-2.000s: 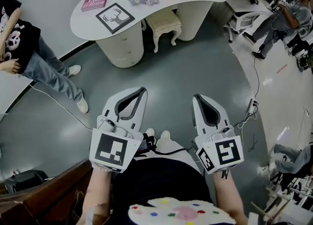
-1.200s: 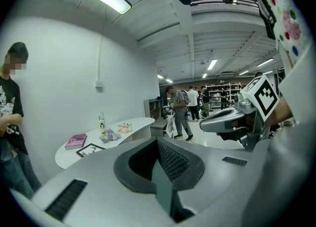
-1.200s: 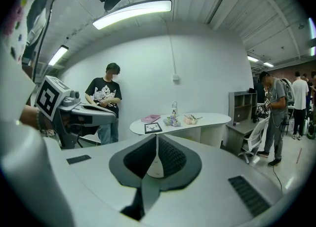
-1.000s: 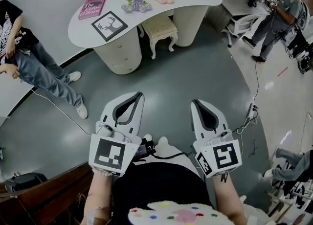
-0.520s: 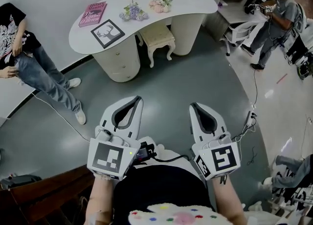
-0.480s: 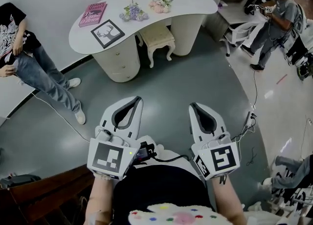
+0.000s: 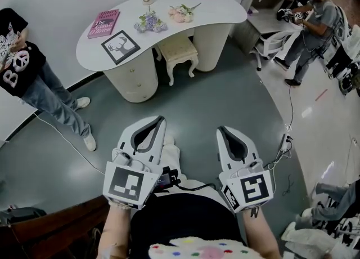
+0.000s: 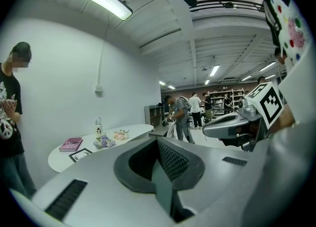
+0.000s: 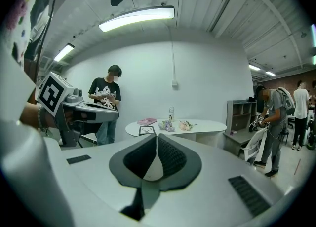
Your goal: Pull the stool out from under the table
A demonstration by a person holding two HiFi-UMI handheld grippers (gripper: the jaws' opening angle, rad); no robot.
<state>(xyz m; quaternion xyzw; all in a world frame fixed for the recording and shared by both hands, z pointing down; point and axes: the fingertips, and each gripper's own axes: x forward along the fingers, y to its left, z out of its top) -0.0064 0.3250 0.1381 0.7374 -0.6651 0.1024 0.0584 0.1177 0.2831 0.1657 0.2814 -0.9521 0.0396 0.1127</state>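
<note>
Facing the distant bench (image 7: 222, 11), approach stage: left claw (image 7: 158, 120) and right claw (image 7: 221, 130) closed, empty; next, reach and grip the stool (image 7: 178, 49).

Pink book (image 7: 104, 23), deer picture (image 7: 120, 47), purple flowers (image 7: 149, 24), pink flowers (image 7: 181, 12), bystander in jeans (image 7: 35, 80)

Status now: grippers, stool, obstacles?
Left gripper, right gripper shut, empty. Stool under table, untouched. Person stands left, off the direct path.

The stool (image 7: 176, 48) is cream, the table (image 7: 220, 10) white — the book (image 7: 104, 23) pink, floor (image 7: 225, 100) grey.
</note>
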